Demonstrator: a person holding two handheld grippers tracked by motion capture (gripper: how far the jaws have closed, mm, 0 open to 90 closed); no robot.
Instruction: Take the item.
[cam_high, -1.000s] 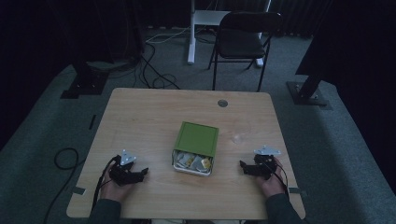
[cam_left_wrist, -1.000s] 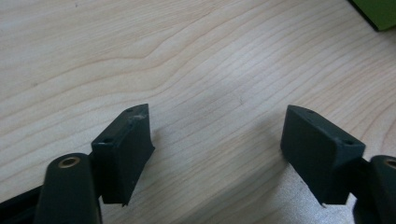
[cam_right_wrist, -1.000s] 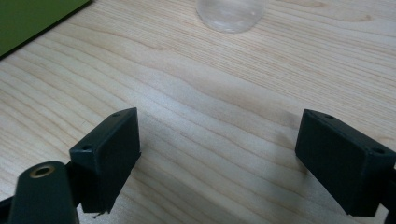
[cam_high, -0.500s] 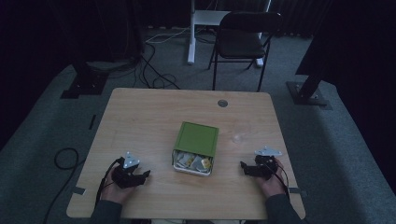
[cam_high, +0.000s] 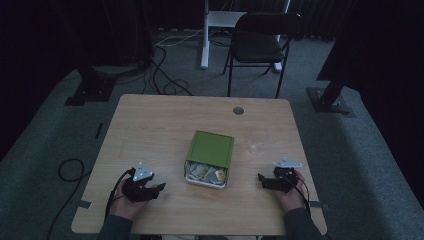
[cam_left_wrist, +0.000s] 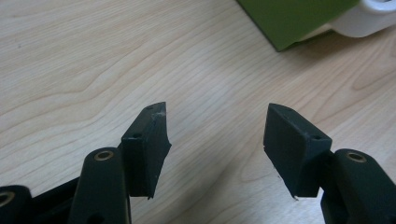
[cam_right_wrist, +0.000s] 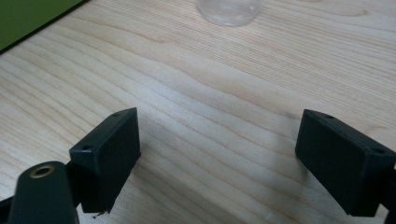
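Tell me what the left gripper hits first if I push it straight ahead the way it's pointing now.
Probably the green tin. The left gripper, jaws open and empty, has bare table directly ahead; the tin's lid corner sits ahead toward the upper right, so it might just slip past.

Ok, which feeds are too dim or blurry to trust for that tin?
High view: dim overall, the green tin readable, its contents murky. Left gripper view: bright, jaws sharp, tin corner soft. Right gripper view: bright, the clear glass blurred at the top edge.

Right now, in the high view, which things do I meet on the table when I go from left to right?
Left gripper → green box with its lid partly open → clear glass → right gripper.
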